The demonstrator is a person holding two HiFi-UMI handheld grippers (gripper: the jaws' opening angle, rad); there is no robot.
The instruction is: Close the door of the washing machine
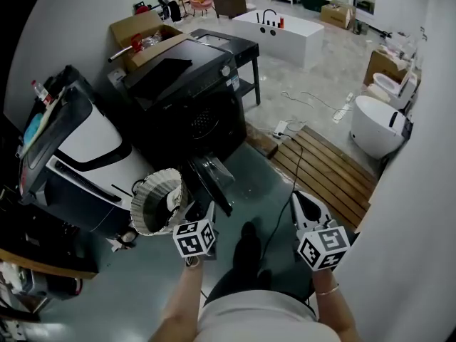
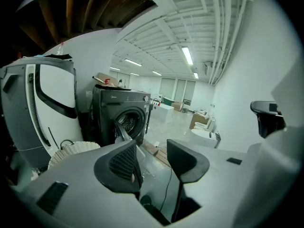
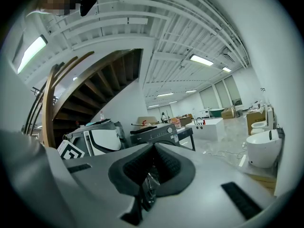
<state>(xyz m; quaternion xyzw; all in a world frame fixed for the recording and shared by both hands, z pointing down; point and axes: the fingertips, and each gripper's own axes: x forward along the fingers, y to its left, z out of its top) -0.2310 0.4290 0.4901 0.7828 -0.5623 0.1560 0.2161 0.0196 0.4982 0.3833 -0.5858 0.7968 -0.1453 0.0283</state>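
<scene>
Washing machine (image 1: 189,116) is dark and sits ahead of us, left of centre. Its door (image 1: 211,179) is open, swung out from the drum, with its long axis running from the machine toward us. Our left gripper (image 1: 201,211) is just beside the door's free edge, fingers released with nothing between them; we can't tell if it touches. Right gripper (image 1: 308,206) is well apart from the door, fingers clenched together.

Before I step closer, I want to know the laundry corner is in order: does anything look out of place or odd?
Yes. The door of the dark washing machine stands wide open, jutting out over the floor next to the wicker basket. Nothing looks spilled or broken from here.
</scene>
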